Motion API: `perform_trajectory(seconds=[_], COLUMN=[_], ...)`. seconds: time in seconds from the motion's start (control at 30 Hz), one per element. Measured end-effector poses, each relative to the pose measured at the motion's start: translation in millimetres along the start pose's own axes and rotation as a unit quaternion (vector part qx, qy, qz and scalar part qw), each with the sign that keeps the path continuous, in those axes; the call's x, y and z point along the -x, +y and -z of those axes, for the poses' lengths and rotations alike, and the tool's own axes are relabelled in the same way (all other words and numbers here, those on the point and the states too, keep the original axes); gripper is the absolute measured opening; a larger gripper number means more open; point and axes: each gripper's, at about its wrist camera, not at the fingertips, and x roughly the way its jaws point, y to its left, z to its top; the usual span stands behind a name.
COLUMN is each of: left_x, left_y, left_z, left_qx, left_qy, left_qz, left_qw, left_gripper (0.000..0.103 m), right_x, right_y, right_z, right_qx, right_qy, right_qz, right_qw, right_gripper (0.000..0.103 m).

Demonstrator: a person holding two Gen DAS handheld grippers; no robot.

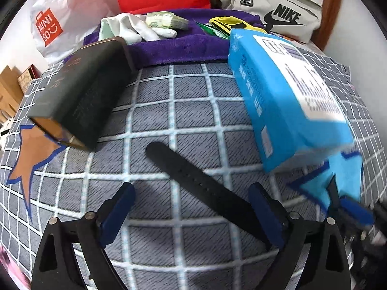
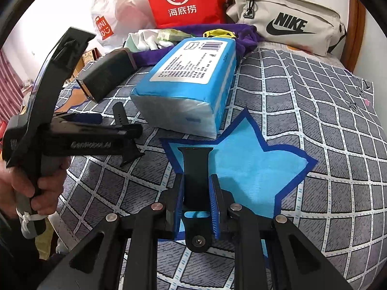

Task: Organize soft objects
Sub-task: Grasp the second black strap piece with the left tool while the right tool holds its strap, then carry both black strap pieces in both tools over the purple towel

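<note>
With my left tongs (image 1: 191, 207) wide open over one strap (image 1: 193, 176) and my right (image 2: 196, 198) gripping the other strap (image 2: 196, 169) above the blue star (image 2: 254, 169), I judge closing left comes next.

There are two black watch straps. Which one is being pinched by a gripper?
The short strap piece over the blue star: the right gripper pinches it. The long strap with holes lies loose between the left gripper's open jaws.

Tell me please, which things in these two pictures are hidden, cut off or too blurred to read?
- Left wrist view: label text on the blue tissue pack is blurred by motion.
- Left wrist view: the right gripper is blurred and cut by the edge.
- Right wrist view: the far watch strap is mostly hidden behind the left gripper.
- Both views: the dark case's lettering is unreadable.
</note>
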Motion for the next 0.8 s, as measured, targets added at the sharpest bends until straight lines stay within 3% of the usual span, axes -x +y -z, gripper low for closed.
perform_trajectory(seconds=[0.23, 0.43, 0.5, 0.6, 0.8], left_x=[14, 19, 19, 18, 17], left_y=[52, 53, 43, 27, 35], left_z=[23, 31, 27, 21, 18], left_qx=[0.028, -0.002, -0.014, -0.043, -0.019], left_qy=[0.008, -0.022, -0.037, -0.047, -0.052], left_qz=[-0.018, -0.003, 0.017, 0.028, 0.061], left_qw=[0.9994, 0.9998, 0.9991, 0.9976, 0.9966], left_gripper=[0.097, 0.085, 0.055, 0.025, 0.021], right_x=[0, -5, -8, -10, -11], right_y=[18, 25, 24, 24, 20], right_z=[0, 2, 3, 3, 0], right_qx=[0.019, 0.017, 0.013, 0.009, 0.003], right_qy=[-0.001, 0.005, 0.008, 0.008, 0.005], right_qz=[-0.003, -0.009, -0.008, -0.010, -0.014], right_qw=[1.000, 1.000, 1.000, 1.000, 1.000], right_gripper=[0.020, 0.020, 0.020, 0.020, 0.020])
